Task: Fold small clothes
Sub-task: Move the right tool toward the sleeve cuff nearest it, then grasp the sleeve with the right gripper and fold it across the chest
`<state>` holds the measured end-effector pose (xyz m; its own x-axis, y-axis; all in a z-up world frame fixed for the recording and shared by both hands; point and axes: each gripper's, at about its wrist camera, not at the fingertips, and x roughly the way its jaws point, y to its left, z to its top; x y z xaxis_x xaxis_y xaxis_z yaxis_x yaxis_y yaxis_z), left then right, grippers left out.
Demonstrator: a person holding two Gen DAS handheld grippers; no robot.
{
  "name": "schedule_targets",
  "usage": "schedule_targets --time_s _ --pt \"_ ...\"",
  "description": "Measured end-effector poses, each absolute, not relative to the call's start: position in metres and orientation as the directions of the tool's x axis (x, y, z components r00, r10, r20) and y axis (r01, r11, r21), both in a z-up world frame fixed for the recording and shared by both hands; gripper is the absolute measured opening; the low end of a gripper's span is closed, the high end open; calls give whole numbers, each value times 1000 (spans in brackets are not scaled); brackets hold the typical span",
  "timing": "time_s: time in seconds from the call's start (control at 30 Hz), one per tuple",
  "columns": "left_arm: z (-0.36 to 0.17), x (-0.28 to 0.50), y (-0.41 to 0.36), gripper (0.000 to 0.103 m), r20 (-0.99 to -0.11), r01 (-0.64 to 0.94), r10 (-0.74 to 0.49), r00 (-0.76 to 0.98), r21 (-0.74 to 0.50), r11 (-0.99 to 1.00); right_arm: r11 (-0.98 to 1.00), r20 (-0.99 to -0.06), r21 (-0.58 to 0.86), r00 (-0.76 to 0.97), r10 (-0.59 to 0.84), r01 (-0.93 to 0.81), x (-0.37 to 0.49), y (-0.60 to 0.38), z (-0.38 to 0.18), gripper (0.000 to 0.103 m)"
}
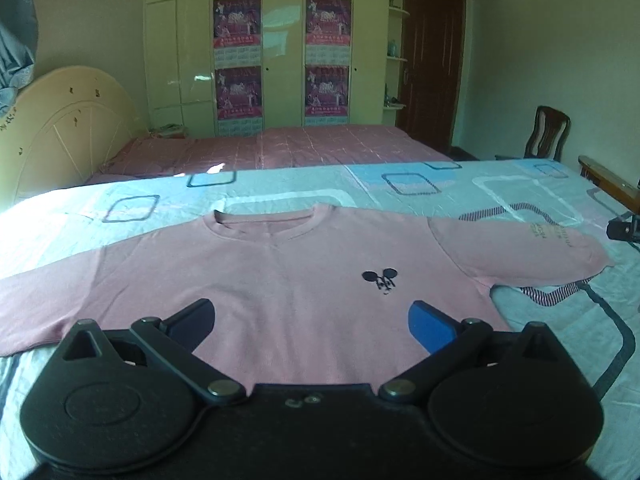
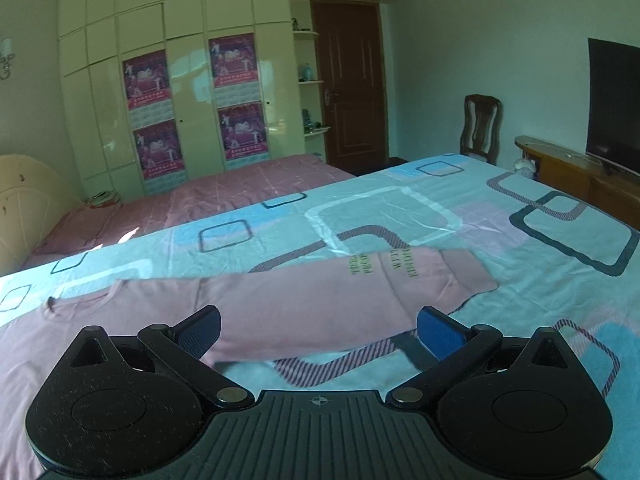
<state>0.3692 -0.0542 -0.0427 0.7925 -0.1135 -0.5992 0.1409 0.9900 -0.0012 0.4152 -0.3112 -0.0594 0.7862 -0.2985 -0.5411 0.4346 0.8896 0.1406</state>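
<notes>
Pink T-shirt (image 1: 280,280) spread flat, front up, on patterned bedsheet (image 1: 440,188).

Left gripper (image 1: 312,322): jaws wide apart, empty, above shirt's lower body; collar ahead. Right gripper (image 2: 318,332): jaws wide apart, empty, over right sleeve (image 2: 360,292); sleeve's lettered cuff ahead, slightly right.

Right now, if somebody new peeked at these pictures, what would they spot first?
Probably the pink shirt, spread flat and face up on the blue patterned bedsheet, with a small dark logo on its chest. Next, the two open grippers: the left gripper hangs over the shirt's lower body and the right gripper over its sleeve. Behind, four bright posters hang on the cream wardrobe.
</notes>
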Motion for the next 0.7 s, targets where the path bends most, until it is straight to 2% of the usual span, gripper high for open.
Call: schedule_targets --time_s 0.3,0.37,0.57,0.6,0.63,0.7 --pt "-69 415 -130 102 -684 174 -105 722 32 984 774 -624 302 730 -281 556 450 -447 -119 102" --pt "-75 424 -144 102 -697 182 -95 710 51 982 751 -652 324 711 -263 575 456 -465 -133 61" --pt "-77 447 -167 102 -704 170 -77 706 63 983 668 -666 439 717 -208 601 456 -502 -159 60" --pt "-77 450 -169 102 -703 169 -77 707 62 984 654 -667 455 718 -200 604 455 -506 -162 58" --pt "-77 453 -172 102 -703 169 -76 707 64 984 636 -670 472 718 -192 611 453 -511 -167 50" --pt "-76 457 -178 102 -703 167 -71 708 69 984 604 -652 520 737 -176 604 450 -521 -171 47"
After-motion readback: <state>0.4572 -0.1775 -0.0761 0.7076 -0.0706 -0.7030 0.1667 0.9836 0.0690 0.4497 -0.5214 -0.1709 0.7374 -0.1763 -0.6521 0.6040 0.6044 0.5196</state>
